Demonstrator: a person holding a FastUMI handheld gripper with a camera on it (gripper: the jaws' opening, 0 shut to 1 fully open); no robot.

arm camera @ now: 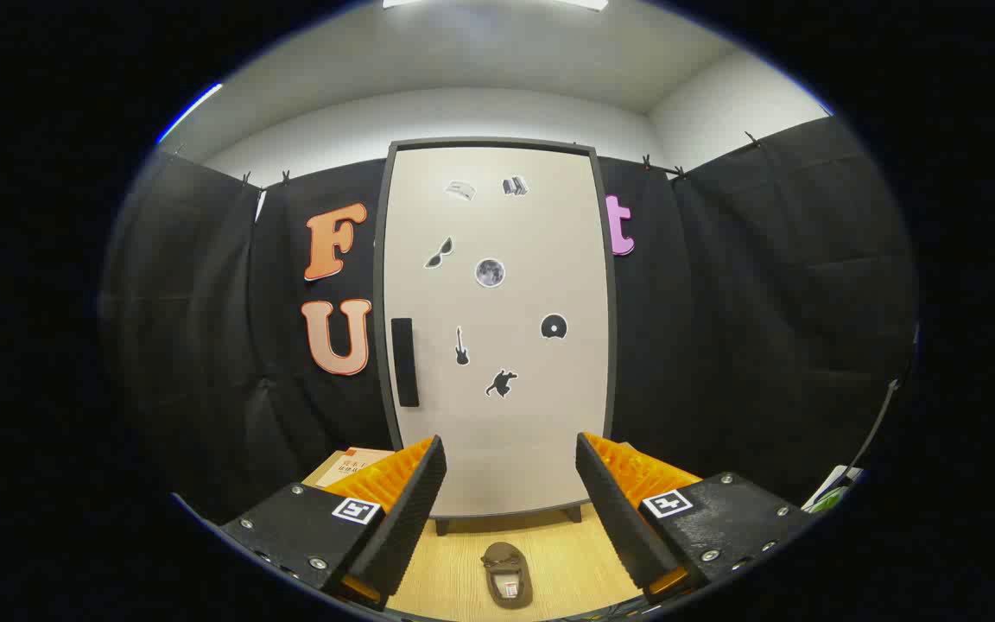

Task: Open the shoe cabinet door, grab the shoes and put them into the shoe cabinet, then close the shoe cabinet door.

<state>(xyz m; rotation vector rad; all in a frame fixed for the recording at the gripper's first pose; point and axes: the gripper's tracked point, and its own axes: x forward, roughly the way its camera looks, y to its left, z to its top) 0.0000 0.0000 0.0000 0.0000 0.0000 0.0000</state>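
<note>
The shoe cabinet (497, 259) stands upright ahead of me, tall and pale with a dark frame. Its door is closed and carries several small stickers. A black vertical handle (404, 361) sits on the door's left side at mid height. A brown shoe (507, 574) lies on the wooden floor in front of the cabinet, low between my fingers. My gripper (510, 492) is open, well back from the door, with nothing between its fingers.
A cardboard box (351, 465) rests on the floor left of the cabinet, partly behind my left finger. Black cloth walls flank the cabinet on both sides. Some white and green items (834, 485) lie at the far right.
</note>
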